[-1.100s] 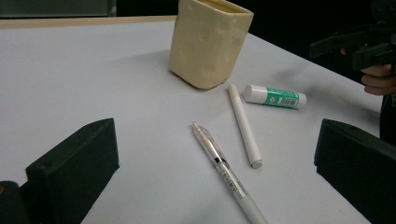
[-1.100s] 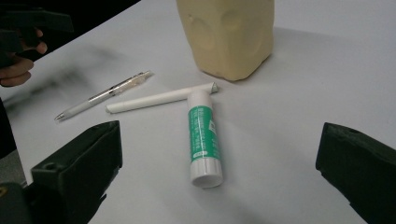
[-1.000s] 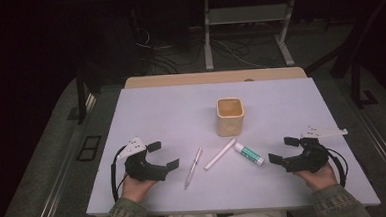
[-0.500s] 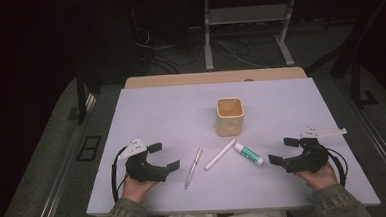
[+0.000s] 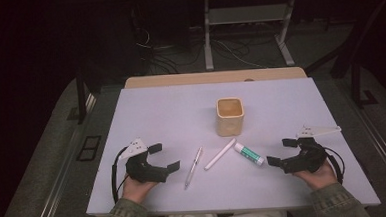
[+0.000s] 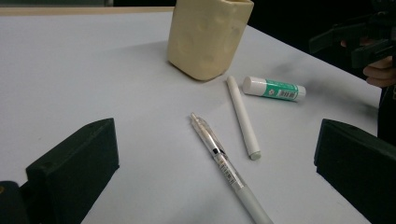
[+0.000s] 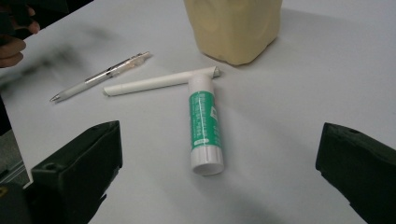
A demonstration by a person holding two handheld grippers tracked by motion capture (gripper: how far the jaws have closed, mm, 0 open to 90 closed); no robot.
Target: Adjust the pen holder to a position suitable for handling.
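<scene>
With both claws spread wide and empty, the right claw (image 5: 279, 152) should close squarely across the glue stick (image 5: 249, 153) lying just in front of the cup (image 5: 230, 116), while the left claw (image 5: 164, 157) takes the pen (image 5: 193, 167), farther from the cup.

Left gripper (image 5: 162, 158): black body, two blocky black jaws with flat inner faces, a small round hole in one jaw's end; pale grey three-cornered plate on top; black cable looping behind. Right gripper (image 5: 282, 152): same black build, same pale plate, black cable curling at its side. Person: olive-green jacket sleeves (image 5: 124, 216) with ribbed cuffs, light trousers.
</scene>
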